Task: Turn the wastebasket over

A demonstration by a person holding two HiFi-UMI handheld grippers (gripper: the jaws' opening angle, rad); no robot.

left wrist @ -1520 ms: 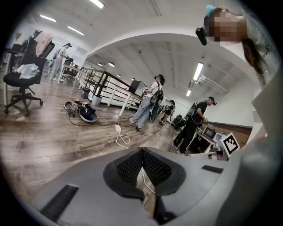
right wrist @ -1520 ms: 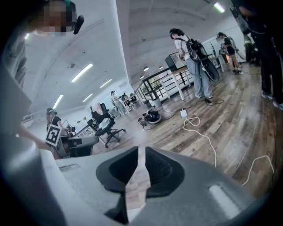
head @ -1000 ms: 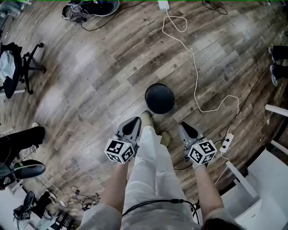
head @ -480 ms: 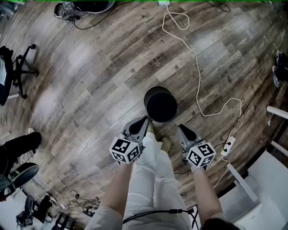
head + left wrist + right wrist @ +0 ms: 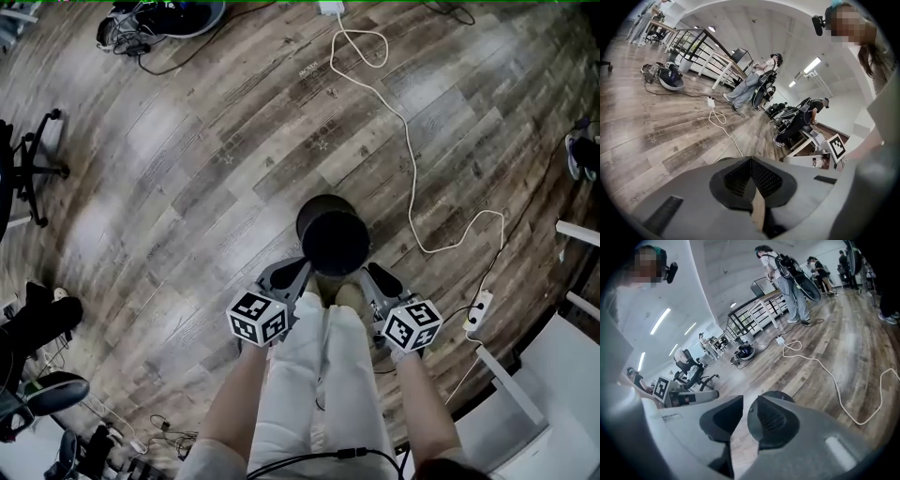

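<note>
Wastebasket (image 5: 333, 234): black, round, sitting on the wooden plank floor (image 5: 187, 187) just ahead of the person's shoes (image 5: 349, 298). Its long axis is running straight up from the floor, with one round end facing up at the head view. Cannot tell whether that end is the mouth or the base. No label is showing on it.

Left gripper (image 5: 300, 271): hovering at the basket's near left side and pointing down toward it. Its jaws are pressing together with nothing between them, as the left gripper view is showing (image 5: 751, 161).

Right gripper (image 5: 367, 271): hovering at the near right side. Its jaws are opening, with only bare floor showing in the gap (image 5: 745, 401). The basket's dark top (image 5: 780, 393) is peeking just past the right-hand jaw.

Each marker cube (image 5: 256, 319) is carrying black-and-white square code patterns. Faint print on one plank is too small to read.

White trousers (image 5: 323, 375) are filling the space between the two arms. A white cable (image 5: 412, 159) is winding over the floor to the basket's right, down to a power strip (image 5: 478, 309). An office chair (image 5: 28, 169) is standing well apart at the left.
</note>
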